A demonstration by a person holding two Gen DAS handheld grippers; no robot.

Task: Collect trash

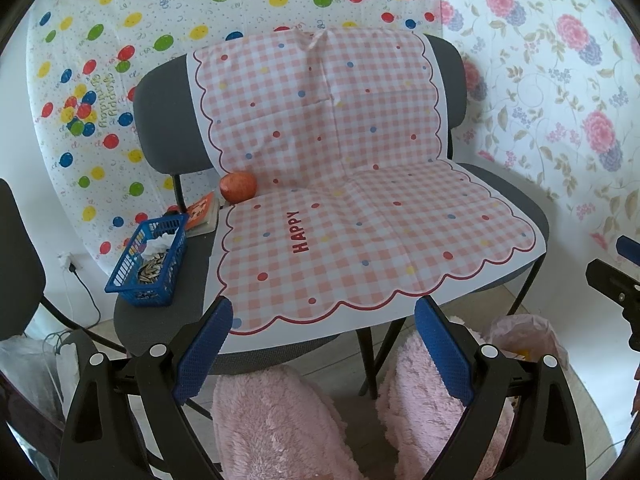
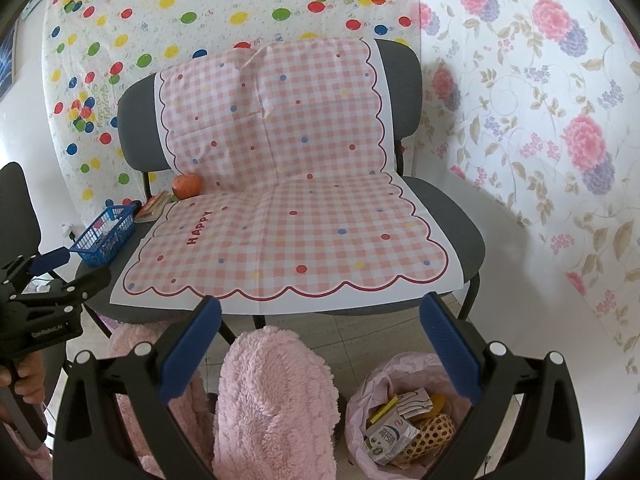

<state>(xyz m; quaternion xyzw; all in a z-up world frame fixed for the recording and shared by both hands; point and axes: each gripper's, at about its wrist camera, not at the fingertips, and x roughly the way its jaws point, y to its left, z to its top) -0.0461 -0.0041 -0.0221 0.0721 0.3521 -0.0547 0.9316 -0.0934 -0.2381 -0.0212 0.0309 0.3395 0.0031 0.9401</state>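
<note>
- Left wrist view: the left gripper [image 1: 324, 344] hung with jaws spread and empty; the blue plastic mesh basket of seed shells and tissue [image 1: 149, 261] sat far left on the grey padded chair [image 1: 160, 320].
- Right wrist view: the right gripper [image 2: 320, 344] was spread, empty, above the pink plastic trash bag [image 2: 372, 392] holding cartons, near right on the floor.

We hold the left gripper [image 1: 324, 344] low and level, its two blue fingers [image 1: 208, 354] spread wide apart with nothing between them. The right gripper [image 2: 320, 344] is in the same pose, fingers [image 2: 450, 350] wide apart and empty. In the right view, our hand [image 2: 24, 380] grips the left gripper's handle at the near left. Our knees [image 2: 276, 396] in pink fleece sit below both grippers.
</note>
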